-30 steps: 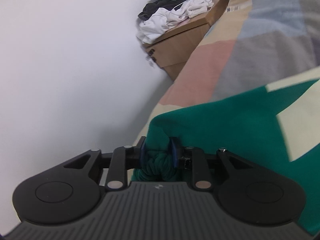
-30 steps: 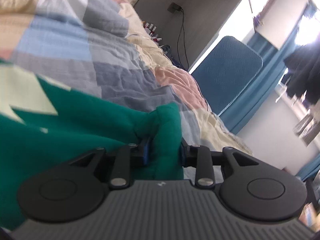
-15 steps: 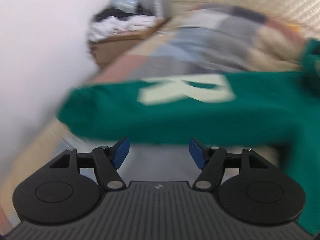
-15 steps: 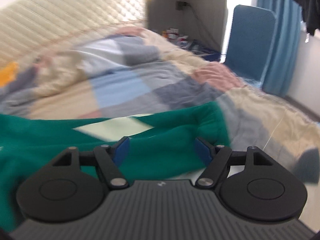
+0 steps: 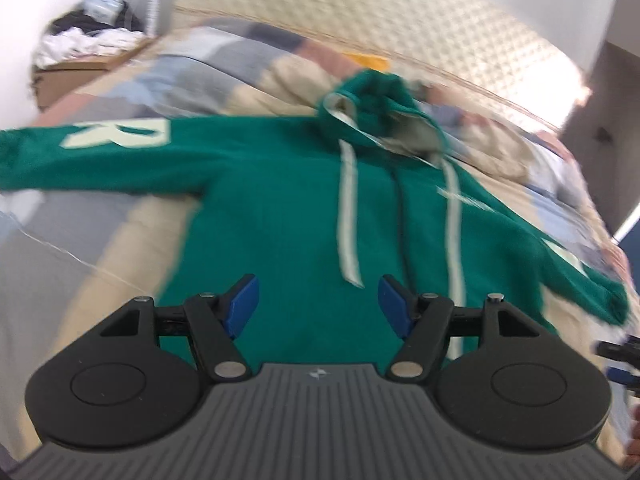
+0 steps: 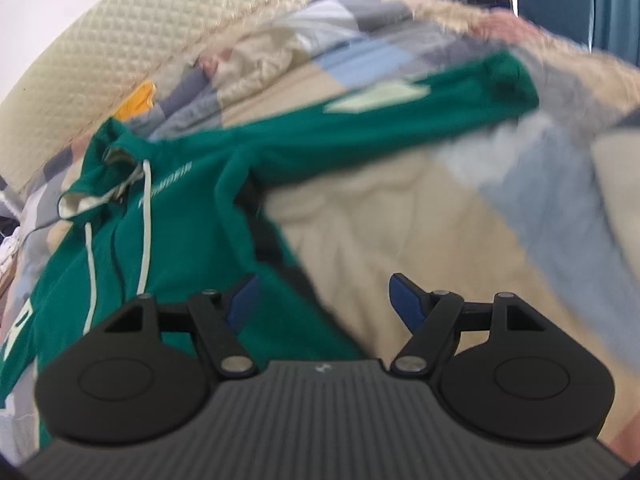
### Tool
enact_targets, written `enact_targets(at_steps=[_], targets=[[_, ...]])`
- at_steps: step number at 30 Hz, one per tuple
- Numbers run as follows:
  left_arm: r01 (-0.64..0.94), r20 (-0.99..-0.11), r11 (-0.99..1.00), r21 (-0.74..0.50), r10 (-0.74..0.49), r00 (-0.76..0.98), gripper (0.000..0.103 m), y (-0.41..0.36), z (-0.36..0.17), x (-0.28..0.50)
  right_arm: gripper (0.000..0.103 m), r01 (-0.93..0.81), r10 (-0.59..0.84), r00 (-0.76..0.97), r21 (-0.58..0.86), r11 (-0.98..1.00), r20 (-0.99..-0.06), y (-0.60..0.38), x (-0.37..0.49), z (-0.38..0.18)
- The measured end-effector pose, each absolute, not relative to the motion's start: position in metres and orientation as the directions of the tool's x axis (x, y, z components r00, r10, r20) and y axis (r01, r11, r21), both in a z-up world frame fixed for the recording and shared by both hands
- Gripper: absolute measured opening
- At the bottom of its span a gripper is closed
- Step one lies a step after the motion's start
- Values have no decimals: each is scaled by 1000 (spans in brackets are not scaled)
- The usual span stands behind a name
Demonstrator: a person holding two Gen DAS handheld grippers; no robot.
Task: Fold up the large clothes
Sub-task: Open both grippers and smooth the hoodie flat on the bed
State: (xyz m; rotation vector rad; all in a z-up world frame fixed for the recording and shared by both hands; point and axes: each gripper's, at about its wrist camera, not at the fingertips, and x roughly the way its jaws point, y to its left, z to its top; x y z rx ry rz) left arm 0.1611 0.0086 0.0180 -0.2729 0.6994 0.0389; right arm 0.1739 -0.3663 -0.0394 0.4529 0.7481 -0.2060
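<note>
Hovering, our left gripper (image 5: 318, 300) and right gripper (image 6: 322, 300) gape empty, having let go the sleeve cuffs; the hoodie (image 5: 296, 216) lies spread across the bed (image 6: 400, 216), hood toward the headboard.

Both wrist views angled down from above bed (image 5: 132, 224); shared: green hoodie (image 5: 288, 200), left centred, right offset.

Readable marks on the hoodie

You can read a large pale letter "R" on the green hoodie's (image 5: 288, 216) outstretched sleeve; the small pale chest lettering is too blurred to make out.
</note>
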Motion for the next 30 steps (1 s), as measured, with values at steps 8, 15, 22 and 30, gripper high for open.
enact_targets(at_steps=[8,15,22,30], targets=[[-131,-654,945,-299,-103,749,71,-9,-55,138,73,346,18,557,251,904,-831,-368,187,-86],[-109,-667,946,-306,-131,734,71,-4,-73,141,36,386,50,571,321,865,-820,-359,183,-94],[-97,-659,940,-327,-153,736,71,3,-68,133,8,338,67,691,404,850,-719,-352,156,-67],[-82,-661,948,-308,-151,735,71,3,-64,125,8,398,-51,733,367,841,-678,-340,121,-47]])
